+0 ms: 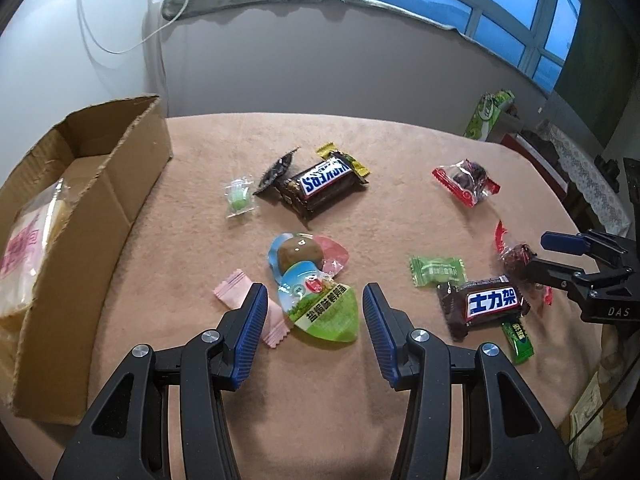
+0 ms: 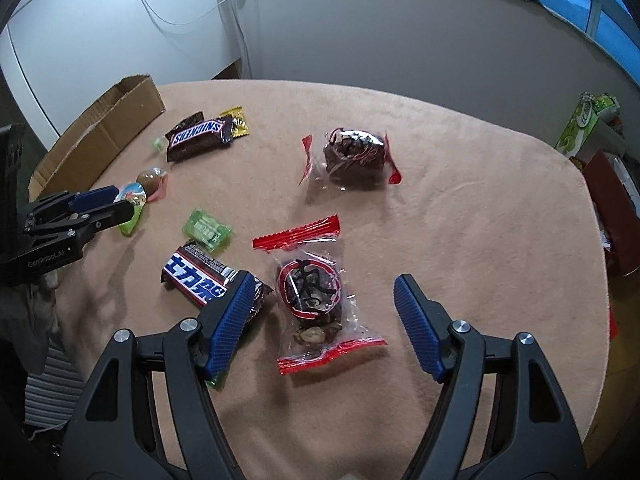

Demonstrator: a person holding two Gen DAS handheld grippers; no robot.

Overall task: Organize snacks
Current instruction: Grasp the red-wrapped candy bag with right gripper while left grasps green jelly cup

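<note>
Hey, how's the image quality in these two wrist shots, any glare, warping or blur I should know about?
Left wrist view: heavy fisheye bending of the window frames, dark corners, glare on the egg packet. Right wrist view: same warping, glare on the date packet, soft shadows on the table cloth; the left gripper at the edge looks soft.

The table point(image 1: 400, 140) wears a plain peach cloth. Toward its left edge the cardboard box point(image 1: 120, 168) is brown. The near Snickers bar point(image 2: 200, 276) is dark brown with a white band and blue characters; the far one point(image 2: 200, 136) matches, a yellow sweet point(image 2: 237, 121) behind it. Two date packs, near point(image 2: 316, 300) and far point(image 2: 352, 156), are clear with red ends. The egg pouch point(image 1: 320, 308) is green and sky-blue, the wafer wrapper point(image 1: 236, 292) pink, the mint point(image 1: 438, 271) green. Both grippers, left point(image 1: 315, 328) and right point(image 2: 322, 320), are black with ribbed blue pads
</note>
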